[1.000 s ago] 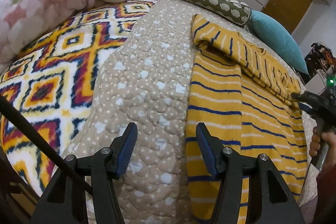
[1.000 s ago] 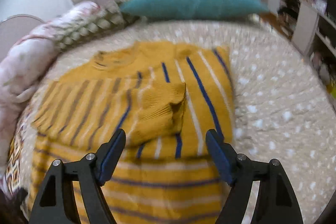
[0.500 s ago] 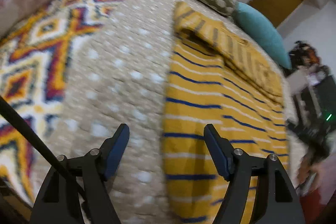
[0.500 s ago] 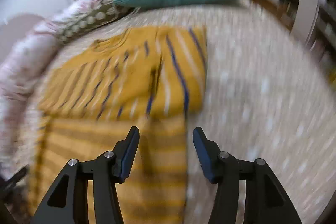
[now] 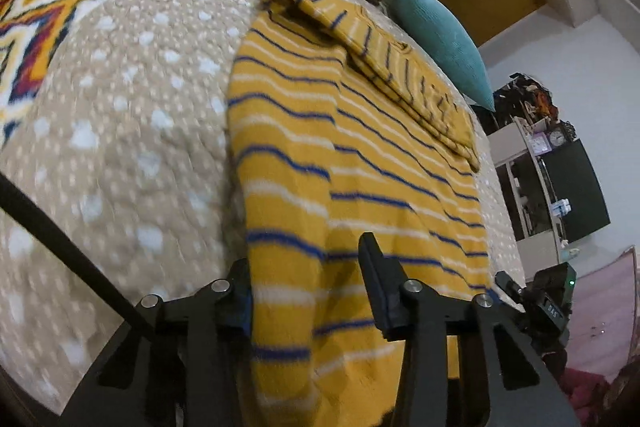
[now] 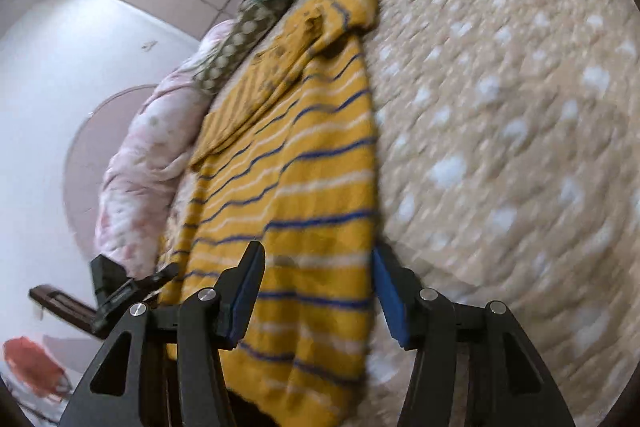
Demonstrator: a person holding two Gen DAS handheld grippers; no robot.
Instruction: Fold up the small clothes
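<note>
Both grippers dropped to sweater (image 5: 360, 155) hem, jaws open astride corners.

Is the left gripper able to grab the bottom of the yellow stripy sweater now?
Probably yes. The left gripper is open, and the sweater hem lies between its fingers with nothing in the way.

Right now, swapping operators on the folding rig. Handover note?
Left gripper: open, fingers straddling the near left hem corner of the yellow knit sweater with blue and white stripes, not clamped.
Right gripper: open, straddling the near right hem corner of the sweater, not clamped.
Sweater lies flat on the beige dotted quilt, collar end towards the teal cushion.
Done: both sleeves folded across the chest.
Left: probably close on both hem corners, carry the hem up to the collar, then smooth.
</note>
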